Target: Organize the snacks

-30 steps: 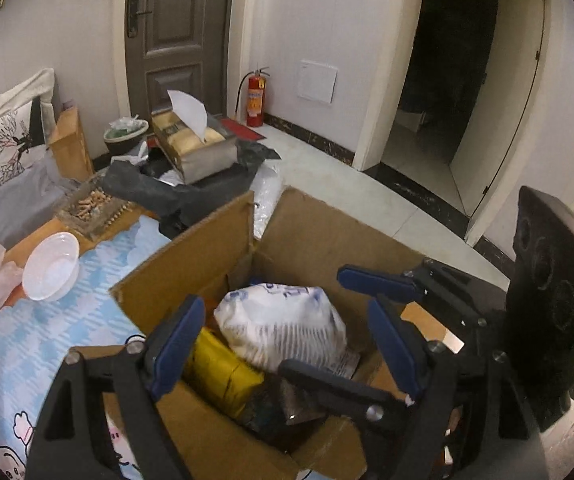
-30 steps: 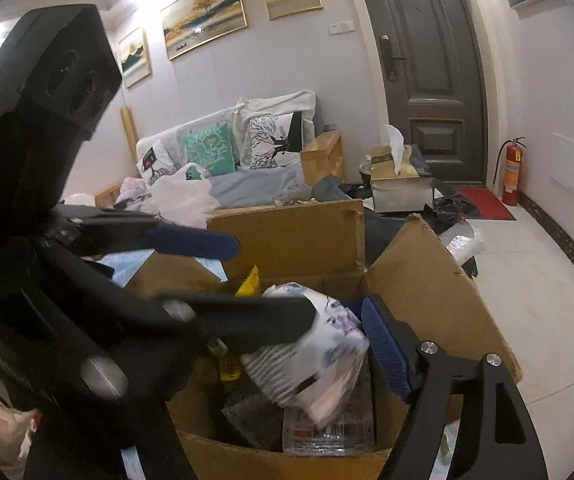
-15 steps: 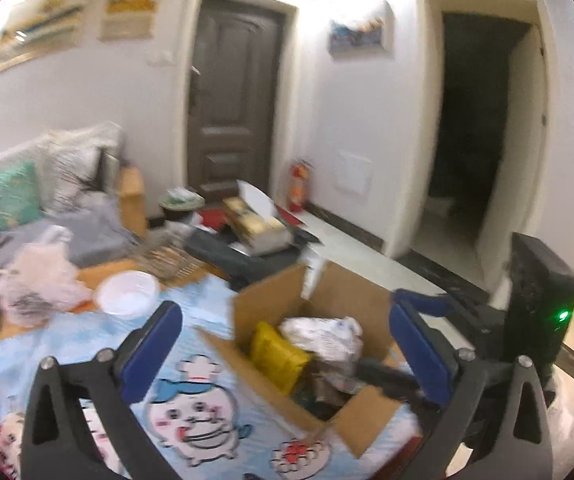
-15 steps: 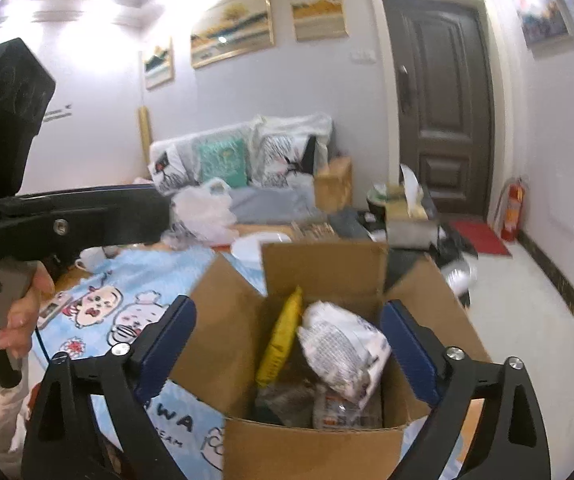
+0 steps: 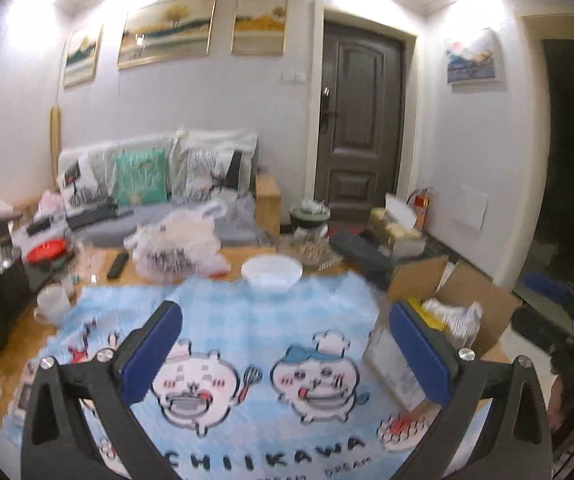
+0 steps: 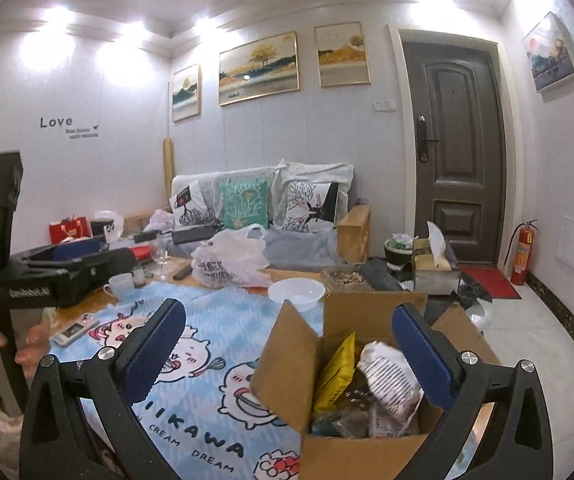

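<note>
An open cardboard box (image 6: 287,364) stands at the right end of the table and holds snack packs: a yellow bag (image 6: 337,372), a white patterned bag (image 6: 387,380) and darker packets below. The box also shows at the right in the left wrist view (image 5: 479,304). My right gripper (image 6: 287,348) is open and empty, held above the box's near left flap. My left gripper (image 5: 287,344) is open and empty over the blue cartoon tablecloth (image 5: 255,360), left of the box. The left gripper body also shows at the far left in the right wrist view (image 6: 47,272).
A white bowl (image 6: 297,292), a white plastic bag (image 6: 227,260), a mug (image 6: 121,284), a remote (image 5: 117,266) and a phone (image 6: 75,330) lie on the table. A sofa with cushions (image 6: 247,208) stands behind. A tissue box (image 6: 433,264) and a fire extinguisher (image 6: 521,252) are by the door.
Both grippers have pulled back and up out of the box, empty. The left one has swung left over the tablecloth. The white bag stays in the box.
</note>
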A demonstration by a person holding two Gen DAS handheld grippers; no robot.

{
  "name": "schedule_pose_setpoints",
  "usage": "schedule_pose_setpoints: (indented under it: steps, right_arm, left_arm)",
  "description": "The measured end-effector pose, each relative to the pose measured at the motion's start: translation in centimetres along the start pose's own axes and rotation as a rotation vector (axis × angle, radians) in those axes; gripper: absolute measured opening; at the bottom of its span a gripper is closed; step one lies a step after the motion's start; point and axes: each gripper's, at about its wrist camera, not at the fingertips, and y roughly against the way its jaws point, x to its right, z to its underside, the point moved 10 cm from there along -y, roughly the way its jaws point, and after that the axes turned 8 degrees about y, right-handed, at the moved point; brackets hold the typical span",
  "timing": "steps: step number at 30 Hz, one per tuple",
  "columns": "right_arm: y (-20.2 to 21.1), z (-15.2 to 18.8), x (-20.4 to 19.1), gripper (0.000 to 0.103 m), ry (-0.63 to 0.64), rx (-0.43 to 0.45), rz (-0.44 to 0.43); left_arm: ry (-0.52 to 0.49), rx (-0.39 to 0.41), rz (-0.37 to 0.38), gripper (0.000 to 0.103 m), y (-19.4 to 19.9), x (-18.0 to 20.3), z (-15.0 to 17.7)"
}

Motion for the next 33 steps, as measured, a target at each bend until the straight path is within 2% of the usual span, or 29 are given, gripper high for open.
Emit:
schedule_pose_setpoints:
  steps: [5, 14, 33]
  right_arm:
    - [-0.9, 1.2, -0.6, 0.103, -0.015, -0.036, -0.006]
    - [-1.7, 1.7, -0.5, 0.103, -0.030, -0.047, -0.016]
    - [-2.1, 2.5, 0.1, 0.103, -0.048, -0.061, -0.008]
  left_arm:
    - [0.010, -0.031, -0.040, 0.102, -1.3, -1.4, 1.5]
    - [0.009, -0.026, -0.057, 0.102, -1.3, -1.8, 1.7]
    - [-0.022, -0.049, -0.016, 0.102, -1.7, -0.1, 2.1]
